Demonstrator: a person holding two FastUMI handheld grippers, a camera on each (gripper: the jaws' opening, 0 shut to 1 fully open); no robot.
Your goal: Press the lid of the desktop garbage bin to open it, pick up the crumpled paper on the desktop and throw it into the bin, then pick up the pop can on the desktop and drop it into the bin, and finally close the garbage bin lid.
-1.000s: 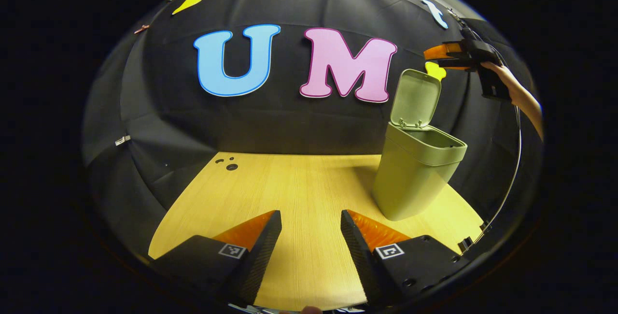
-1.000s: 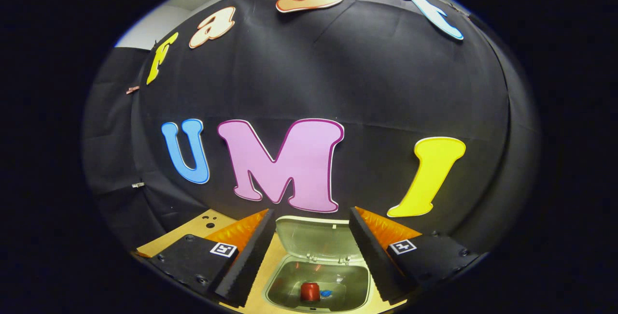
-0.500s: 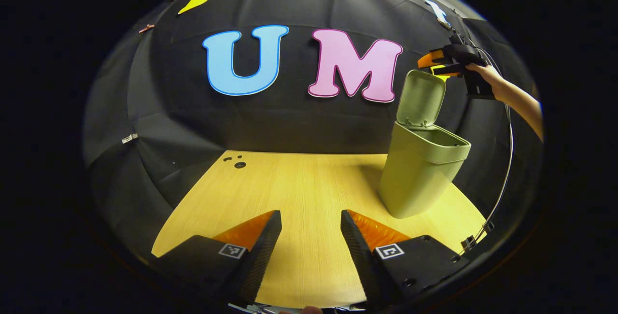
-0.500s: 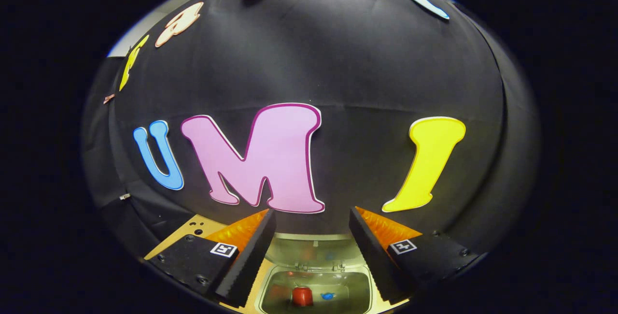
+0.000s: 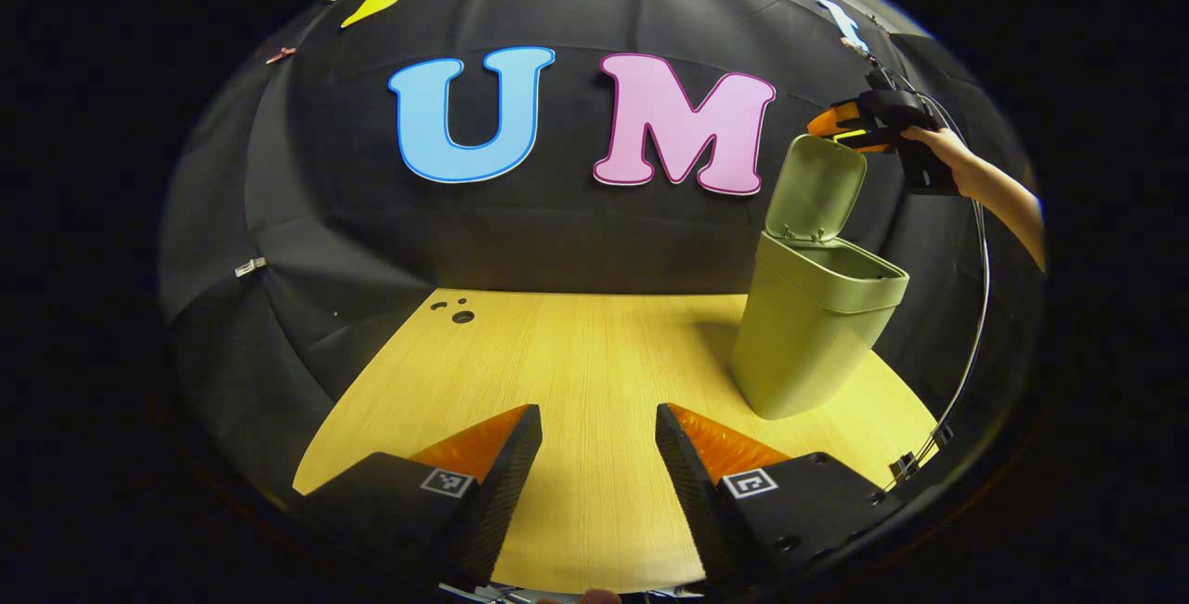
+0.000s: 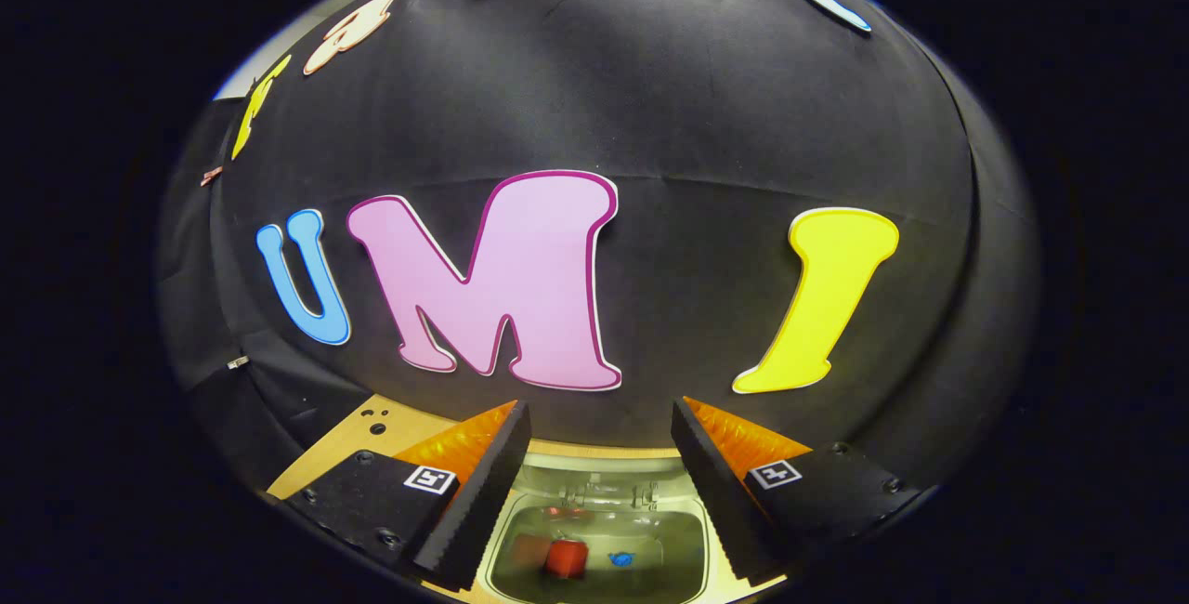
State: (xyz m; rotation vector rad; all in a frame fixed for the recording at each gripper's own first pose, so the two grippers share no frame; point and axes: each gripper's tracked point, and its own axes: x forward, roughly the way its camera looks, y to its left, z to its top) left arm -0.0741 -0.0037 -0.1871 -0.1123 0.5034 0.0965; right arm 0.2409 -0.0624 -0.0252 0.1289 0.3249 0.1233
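- The garbage bin (image 5: 817, 334) stands on the desk (image 5: 576, 372) at the right of the left gripper view, its lid (image 5: 817, 188) swung up and leaning back toward the booth wall, hinged along the rear rim of the mouth
- The right gripper (image 5: 841, 127) sits at the upper right of that view, held by a hand (image 5: 952, 163); its tips are just above and beside the lid's top edge, though whether they touch it I cannot tell
- In the right gripper view its fingers stand parted with nothing between them, and the bin's mouth (image 6: 594, 548) lies directly below at the bottom centre of the frame; a red pop can (image 6: 564, 558) rests on the bin's floor with a small blue scrap beside it; crumpled paper I cannot pick out for sure
- The left gripper (image 5: 594, 441) hangs low over bare desk at the bottom of its own view, fingers spread and empty, with the bin well apart to its upper right; the right gripper is plainly the nearer one to the lid
- The relation that matters, as I judge it: the lid's free edge is just below and ahead of the right gripper, and the hinge is at the back; so closing seems to call for a push on that top edge forward and down toward the bin's front rim
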